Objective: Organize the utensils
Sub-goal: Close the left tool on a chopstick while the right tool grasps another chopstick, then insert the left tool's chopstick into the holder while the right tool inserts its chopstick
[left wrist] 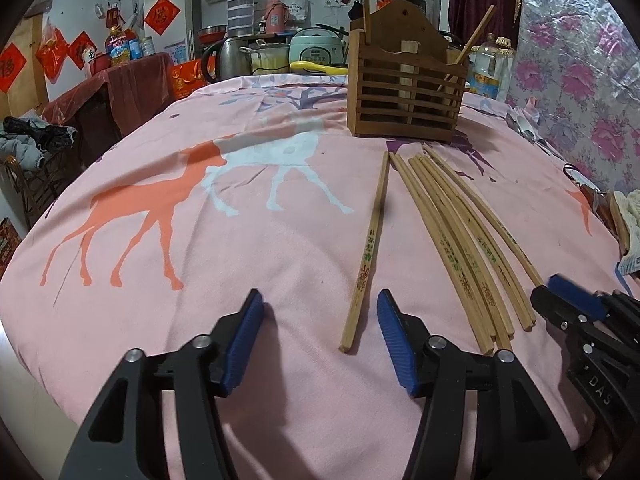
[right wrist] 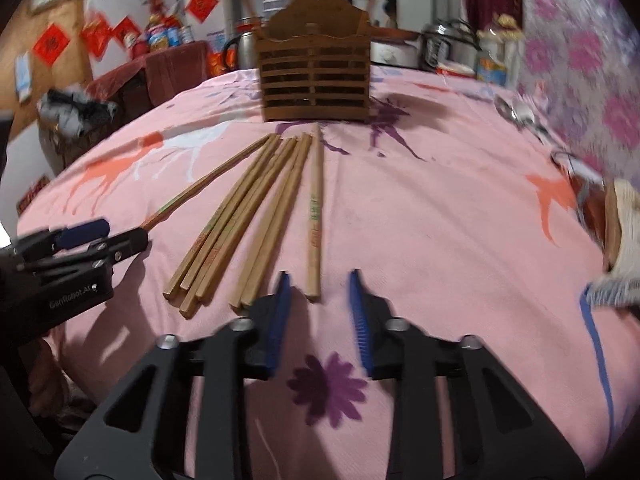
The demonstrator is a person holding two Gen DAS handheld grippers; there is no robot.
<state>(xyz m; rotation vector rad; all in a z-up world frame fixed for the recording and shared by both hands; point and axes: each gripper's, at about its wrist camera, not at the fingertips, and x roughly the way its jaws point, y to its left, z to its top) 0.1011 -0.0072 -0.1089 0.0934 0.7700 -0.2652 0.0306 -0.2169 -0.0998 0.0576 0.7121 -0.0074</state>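
Note:
A slatted wooden utensil holder stands at the far side of the pink cloth, with two chopsticks upright in it. Several wooden chopsticks lie fanned in front of it. One separate chopstick ends between the apart pads of my left gripper, untouched. The rightmost chopstick ends just ahead of my right gripper, whose blue pads stand apart on either side of it without pressing.
Metal spoons lie at the far right near the floral wall covering. A white knitted item and a blue strap sit at the right edge. A kettle and pots crowd the counter behind the table.

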